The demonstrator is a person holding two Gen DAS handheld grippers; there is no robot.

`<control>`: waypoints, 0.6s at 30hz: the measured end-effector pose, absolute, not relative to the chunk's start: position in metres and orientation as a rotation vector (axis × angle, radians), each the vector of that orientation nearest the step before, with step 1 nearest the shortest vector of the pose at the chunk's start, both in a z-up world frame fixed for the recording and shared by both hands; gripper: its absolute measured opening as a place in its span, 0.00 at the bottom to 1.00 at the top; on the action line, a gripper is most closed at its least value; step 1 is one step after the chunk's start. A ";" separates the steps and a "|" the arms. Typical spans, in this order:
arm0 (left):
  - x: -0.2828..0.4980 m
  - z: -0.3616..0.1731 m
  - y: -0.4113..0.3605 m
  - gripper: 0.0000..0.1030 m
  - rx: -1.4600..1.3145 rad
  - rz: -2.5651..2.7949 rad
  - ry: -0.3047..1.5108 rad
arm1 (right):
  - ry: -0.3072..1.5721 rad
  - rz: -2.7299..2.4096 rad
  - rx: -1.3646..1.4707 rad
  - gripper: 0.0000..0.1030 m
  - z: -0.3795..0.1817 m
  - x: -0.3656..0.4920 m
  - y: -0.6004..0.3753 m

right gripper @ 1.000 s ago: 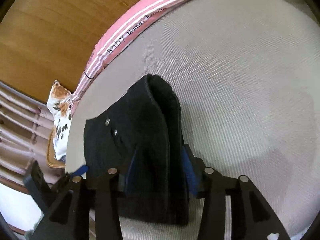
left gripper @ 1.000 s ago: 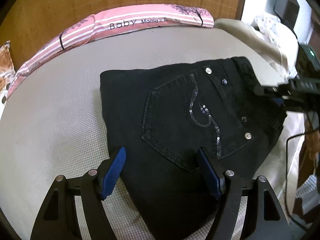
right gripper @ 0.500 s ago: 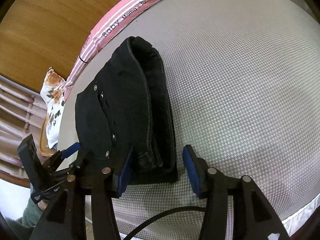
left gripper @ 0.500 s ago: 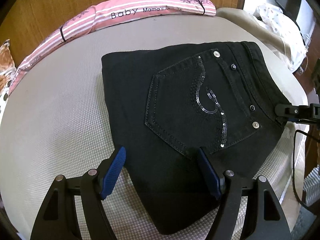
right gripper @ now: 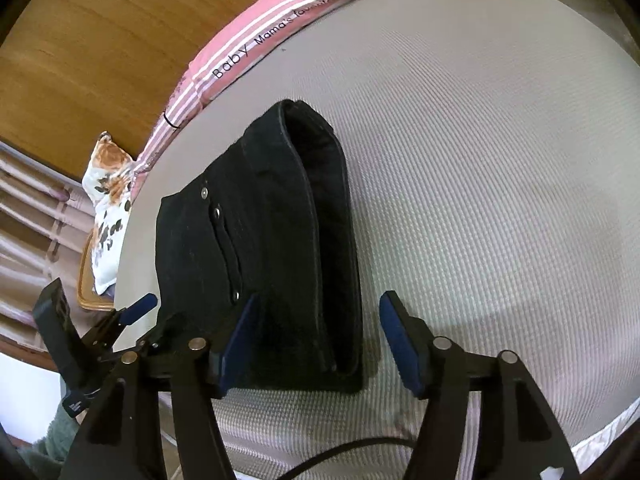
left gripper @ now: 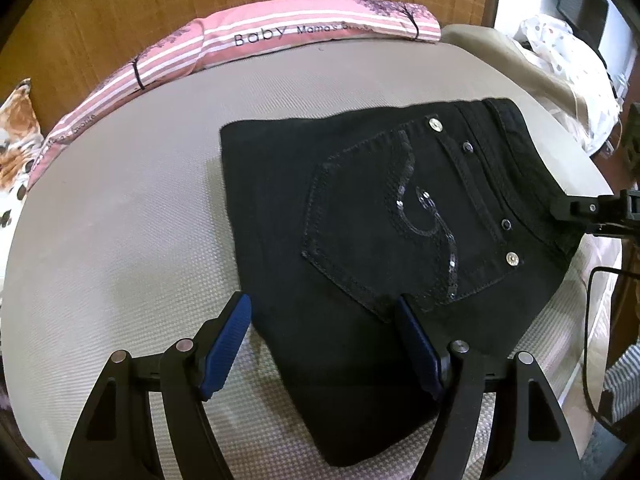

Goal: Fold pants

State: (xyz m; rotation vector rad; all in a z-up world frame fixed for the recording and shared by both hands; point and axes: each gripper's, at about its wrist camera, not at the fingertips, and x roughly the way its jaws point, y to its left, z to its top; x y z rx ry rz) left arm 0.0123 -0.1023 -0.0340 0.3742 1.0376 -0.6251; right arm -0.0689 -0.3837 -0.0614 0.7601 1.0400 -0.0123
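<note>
The black pants point(left gripper: 380, 240) lie folded on the grey mattress point(left gripper: 120, 220), with the sequinned back pocket facing up. My left gripper point(left gripper: 324, 336) hovers open over their near corner, and its pads touch nothing. In the right wrist view the pants point(right gripper: 260, 248) are a thick folded stack with the waistband end nearest. My right gripper point(right gripper: 320, 340) straddles that end and its jaws are opening. The right pad stands clear of the cloth. One of its fingers point(left gripper: 576, 208) shows at the pants' right edge in the left wrist view.
A pink striped pillow point(left gripper: 280, 36) runs along the wooden headboard point(left gripper: 120, 20). A floral cushion point(left gripper: 16, 140) sits at the far left. White dotted cloth point(left gripper: 568, 64) is heaped past the mattress's right side. A black cable point(left gripper: 592, 320) hangs off that edge.
My right gripper's jaws have spread and let go of the waistband fold. The pants' right side has settled flat. The left gripper has stayed open and in place.
</note>
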 end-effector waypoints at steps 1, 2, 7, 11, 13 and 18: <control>0.015 -0.032 -0.099 0.72 0.361 -0.624 1.038 | 1.041 -0.011 0.763 0.59 -0.062 -0.067 -0.385; 0.018 -0.030 -0.096 0.72 0.340 -0.625 1.040 | 1.040 -0.004 0.768 0.60 -0.063 -0.066 -0.385; 0.041 -0.027 -0.073 0.72 0.205 -0.616 1.089 | 1.042 0.021 0.785 0.60 -0.068 -0.058 -0.391; 0.060 -0.033 -0.054 0.72 0.085 -0.598 1.151 | 1.045 0.042 0.792 0.60 -0.073 -0.057 -0.395; 0.066 -0.038 -0.048 0.72 0.041 -0.607 1.187 | 1.043 0.060 0.808 0.60 -0.077 -0.058 -0.398; 0.068 -0.051 -0.047 0.72 -0.035 -0.651 1.263 | 1.023 0.127 0.857 0.63 -0.082 -0.057 -0.408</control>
